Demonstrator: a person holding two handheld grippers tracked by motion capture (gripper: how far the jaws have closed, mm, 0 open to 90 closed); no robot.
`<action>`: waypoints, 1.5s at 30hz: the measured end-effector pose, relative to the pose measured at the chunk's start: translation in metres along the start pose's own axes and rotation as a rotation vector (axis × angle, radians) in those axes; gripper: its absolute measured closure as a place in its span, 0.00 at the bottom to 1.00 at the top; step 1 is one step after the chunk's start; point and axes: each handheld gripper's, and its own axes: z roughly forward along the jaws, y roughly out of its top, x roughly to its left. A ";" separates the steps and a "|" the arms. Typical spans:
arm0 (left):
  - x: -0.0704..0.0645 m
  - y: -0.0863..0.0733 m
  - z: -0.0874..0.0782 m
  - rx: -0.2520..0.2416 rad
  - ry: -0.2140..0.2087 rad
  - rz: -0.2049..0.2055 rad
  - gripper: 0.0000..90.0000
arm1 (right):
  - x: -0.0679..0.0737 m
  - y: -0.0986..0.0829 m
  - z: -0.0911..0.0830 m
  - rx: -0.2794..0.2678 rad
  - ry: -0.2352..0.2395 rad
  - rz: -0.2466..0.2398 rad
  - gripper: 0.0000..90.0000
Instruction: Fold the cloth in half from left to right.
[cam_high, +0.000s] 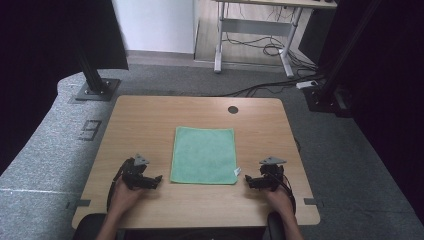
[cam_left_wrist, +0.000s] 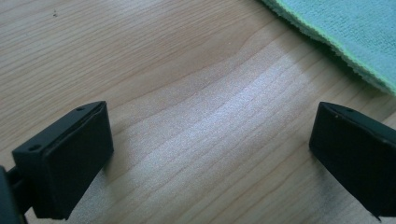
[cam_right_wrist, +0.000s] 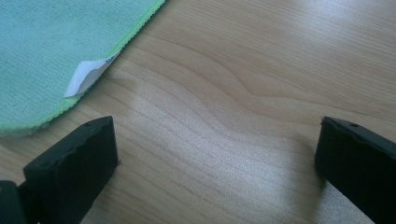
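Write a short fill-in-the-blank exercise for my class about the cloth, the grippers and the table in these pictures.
1. The cloth lying flat on the wooden table is ____ in colour.
2. The left gripper and the right gripper both have their jaws ____.
3. The white tag sits at the cloth's corner nearest the ____ gripper.

Missing words: green; open; right

The microfibre cloth (cam_high: 204, 155) was plain mint green with a brighter green stitched edge and a white tag (cam_right_wrist: 87, 75). The table (cam_high: 150, 125) showed pale wood grain. Both grippers' jaws were black.
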 end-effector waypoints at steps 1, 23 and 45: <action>0.000 0.001 0.000 0.002 -0.002 0.001 0.00 | 0.000 0.000 0.000 0.003 0.000 0.001 0.00; -0.011 0.039 0.006 -0.041 -0.029 0.063 0.00 | 0.026 0.021 -0.005 -0.028 0.079 -0.019 0.00; -0.025 0.044 0.034 0.007 0.002 0.085 0.00 | 0.041 0.022 0.012 0.047 0.033 -0.093 0.01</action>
